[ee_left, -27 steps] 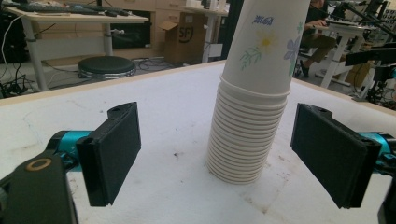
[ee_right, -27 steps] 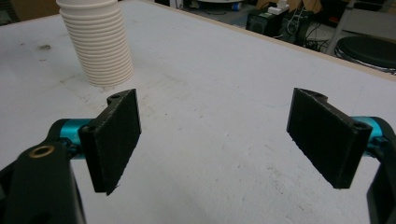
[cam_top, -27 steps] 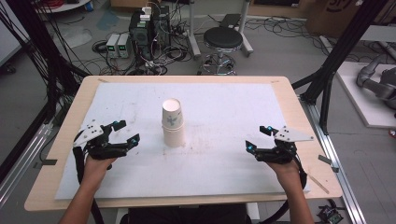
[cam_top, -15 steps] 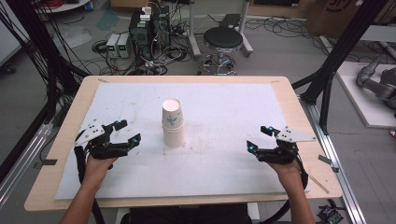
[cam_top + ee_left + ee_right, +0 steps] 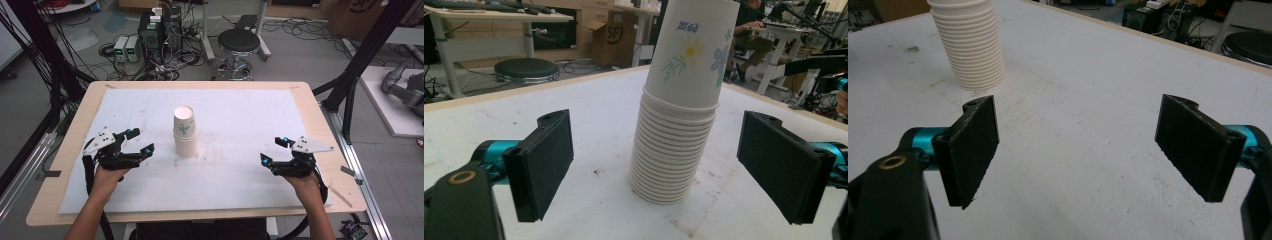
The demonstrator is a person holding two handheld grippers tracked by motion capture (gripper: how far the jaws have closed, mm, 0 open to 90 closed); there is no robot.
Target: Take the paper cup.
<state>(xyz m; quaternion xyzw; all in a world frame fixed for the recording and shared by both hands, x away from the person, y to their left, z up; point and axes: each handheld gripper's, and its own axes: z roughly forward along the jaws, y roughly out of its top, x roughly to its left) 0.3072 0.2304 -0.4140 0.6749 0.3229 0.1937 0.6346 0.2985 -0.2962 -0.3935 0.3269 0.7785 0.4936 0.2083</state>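
Note:
A stack of white paper cups (image 5: pixel 185 131) with a flower print stands upside down near the middle of the white sheet. My left gripper (image 5: pixel 140 142) hovers open a short way left of the stack, its jaws wide apart and aimed at it. In the left gripper view the cup stack (image 5: pixel 679 105) stands ahead of the gripper (image 5: pixel 664 165), between the lines of the two black pads but beyond them. My right gripper (image 5: pixel 274 151) stays open over the right part of the sheet, nothing between its jaws. The right gripper view has the cup stack (image 5: pixel 970 47) at the upper left, well away from the gripper (image 5: pixel 1078 150).
The white sheet (image 5: pixel 240 115) covers most of the wooden table (image 5: pixel 65 150). Beyond the far edge are a black stool (image 5: pixel 240 42), power units and cables on the floor. Black frame posts stand at both sides. A wooden stick (image 5: pixel 340 196) lies by the right front edge.
My left gripper has edged a little to the right, closer to the cup stack. The right gripper has barely moved.

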